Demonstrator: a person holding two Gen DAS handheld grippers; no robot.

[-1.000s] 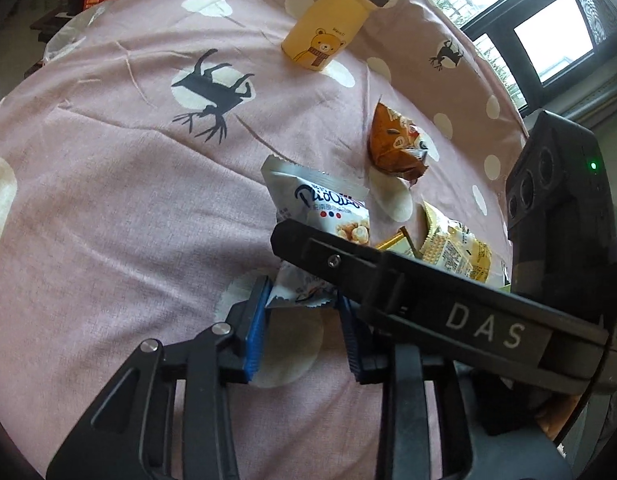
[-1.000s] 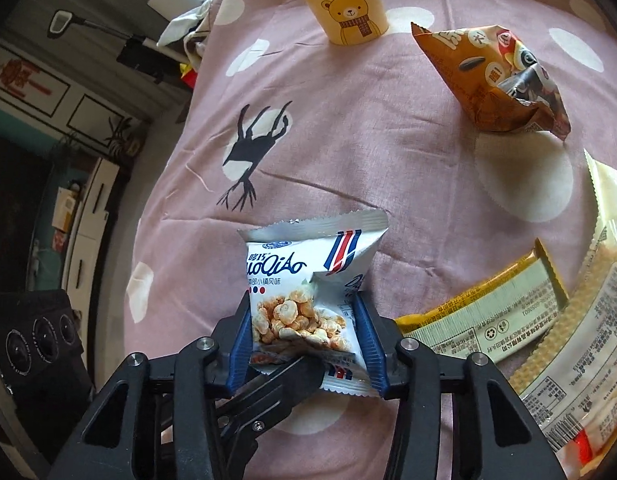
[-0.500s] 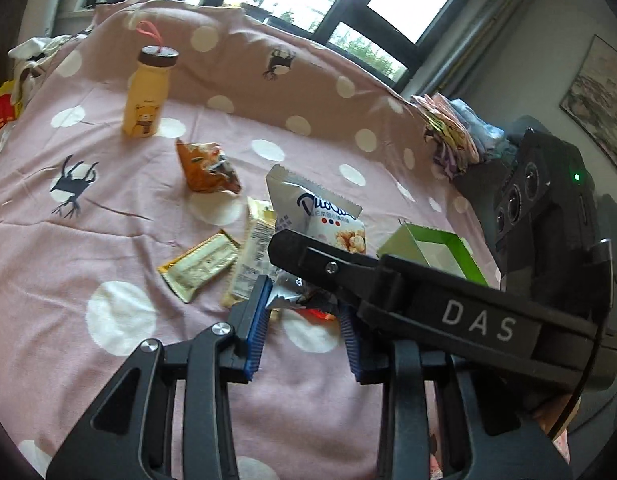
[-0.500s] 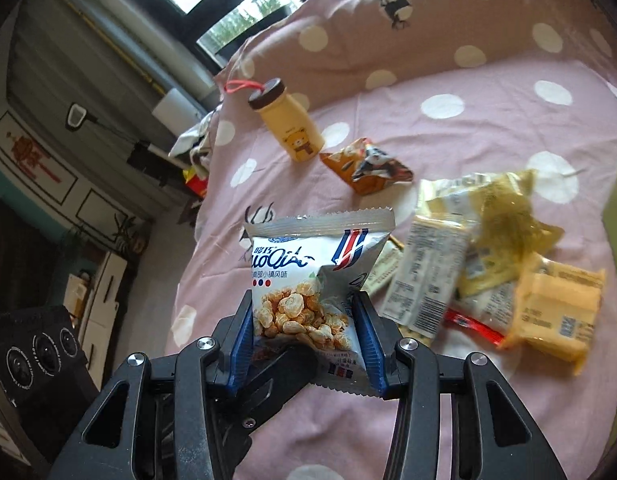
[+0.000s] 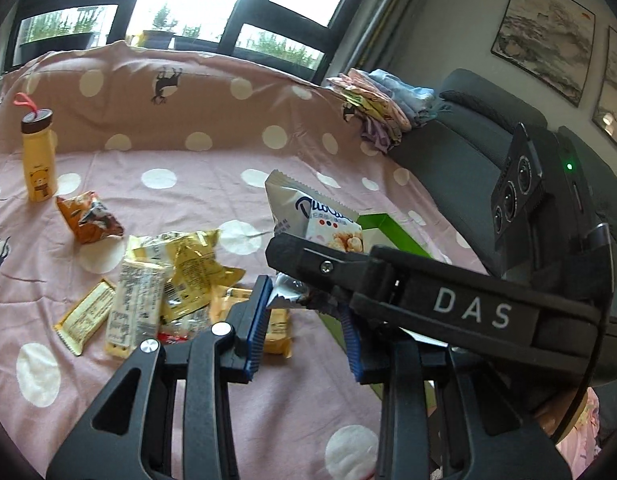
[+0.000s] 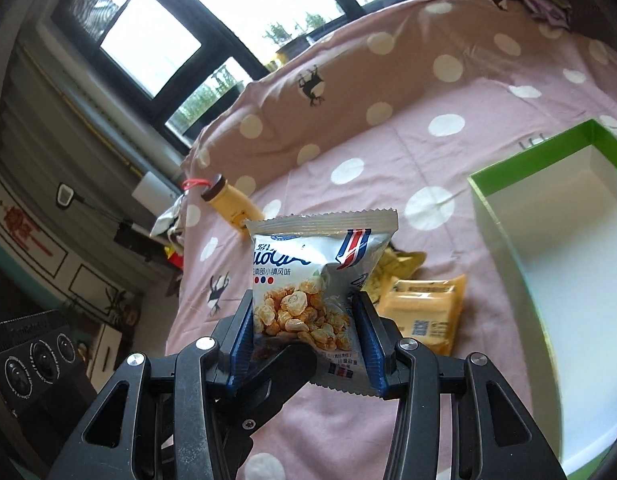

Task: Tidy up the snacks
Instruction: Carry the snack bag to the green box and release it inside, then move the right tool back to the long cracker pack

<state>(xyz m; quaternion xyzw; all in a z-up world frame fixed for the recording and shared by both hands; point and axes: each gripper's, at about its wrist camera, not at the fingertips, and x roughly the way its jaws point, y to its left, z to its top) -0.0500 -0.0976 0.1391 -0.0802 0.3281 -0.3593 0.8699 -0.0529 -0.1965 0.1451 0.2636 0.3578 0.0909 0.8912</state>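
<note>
From the left wrist view, the left tool [image 5: 304, 322] has its blue ribbed pads pinching the crimped lower corner of a silver foil snack packet printed with popcorn-like puffs and blue lettering [image 5: 308, 212], while the black body of the right tool [image 5: 428, 296] crosses in front of it, marked with white letters. Beyond and to the left of the left tool a heap of yellow and cream snack wrappers [image 5: 156, 292] lies on the pink bedsheet with white dots and dark deer prints [image 5: 188, 184]; farther left lie an orange crumpled snack bag [image 5: 88, 220] and a yellow bottle with a bear picture and brown cap [image 5: 37, 160]. A green edge of a box [image 5: 384, 228] shows just behind the packet. From the right wrist view, the right tool [image 6: 306, 332] is clenched on the same silver packet [image 6: 320, 276], held upright above the sheet, pads pressing both its sides. To the right of this tool sits the open green-rimmed box with a white inside [image 6: 488, 184], and a yellow wrapped snack [image 6: 424, 312] lies just behind the right pad.
</note>
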